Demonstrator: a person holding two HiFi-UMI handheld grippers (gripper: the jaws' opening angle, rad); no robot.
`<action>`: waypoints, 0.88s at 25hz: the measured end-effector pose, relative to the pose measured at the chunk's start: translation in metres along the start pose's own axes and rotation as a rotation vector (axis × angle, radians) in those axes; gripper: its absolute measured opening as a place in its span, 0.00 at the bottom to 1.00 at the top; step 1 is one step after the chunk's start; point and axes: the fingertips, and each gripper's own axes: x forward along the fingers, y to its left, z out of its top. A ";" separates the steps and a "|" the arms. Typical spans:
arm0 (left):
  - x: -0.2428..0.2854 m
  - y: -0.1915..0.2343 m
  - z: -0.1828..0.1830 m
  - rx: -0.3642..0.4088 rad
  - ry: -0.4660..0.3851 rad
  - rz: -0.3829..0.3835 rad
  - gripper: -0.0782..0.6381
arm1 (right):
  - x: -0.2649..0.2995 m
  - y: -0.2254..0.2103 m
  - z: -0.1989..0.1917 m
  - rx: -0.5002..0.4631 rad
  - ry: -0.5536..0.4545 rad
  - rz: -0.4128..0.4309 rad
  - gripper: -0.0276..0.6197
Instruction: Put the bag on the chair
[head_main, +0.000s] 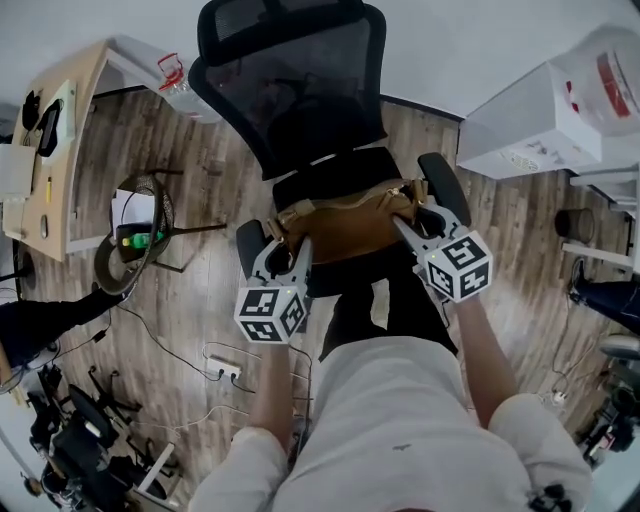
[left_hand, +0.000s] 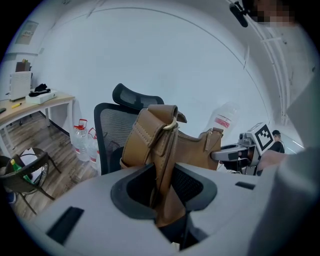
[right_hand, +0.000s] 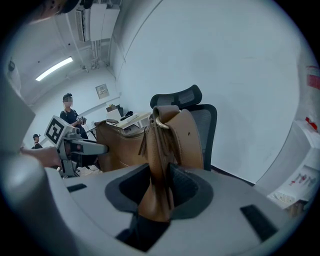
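Observation:
A tan leather bag (head_main: 345, 222) hangs over the seat of a black mesh office chair (head_main: 295, 90), stretched between my two grippers. My left gripper (head_main: 288, 240) is shut on the bag's strap (left_hand: 165, 165) at its left end. At the right end my right gripper (head_main: 408, 222) is shut on the strap (right_hand: 159, 170) there. In the left gripper view the bag (left_hand: 192, 147) runs across to the right gripper (left_hand: 235, 152), with the chair back (left_hand: 112, 135) behind. The right gripper view shows the bag (right_hand: 120, 145), the left gripper (right_hand: 87, 146) and the chair (right_hand: 200, 122).
A wooden desk (head_main: 55, 150) stands at the left, a round wire stool (head_main: 135, 235) with a green bottle beside it. Water jugs (left_hand: 82, 140) sit by the wall. A white box (head_main: 540, 120) is at the right. A power strip (head_main: 225, 370) and cables lie on the floor.

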 end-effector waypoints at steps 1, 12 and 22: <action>0.002 0.002 -0.003 -0.003 0.005 0.003 0.25 | 0.003 -0.001 -0.002 -0.001 0.007 0.003 0.23; 0.036 0.025 -0.030 -0.048 0.040 0.045 0.25 | 0.044 -0.023 -0.031 0.018 0.070 0.035 0.23; 0.061 0.046 -0.064 -0.082 0.070 0.073 0.25 | 0.082 -0.038 -0.060 0.036 0.115 0.071 0.23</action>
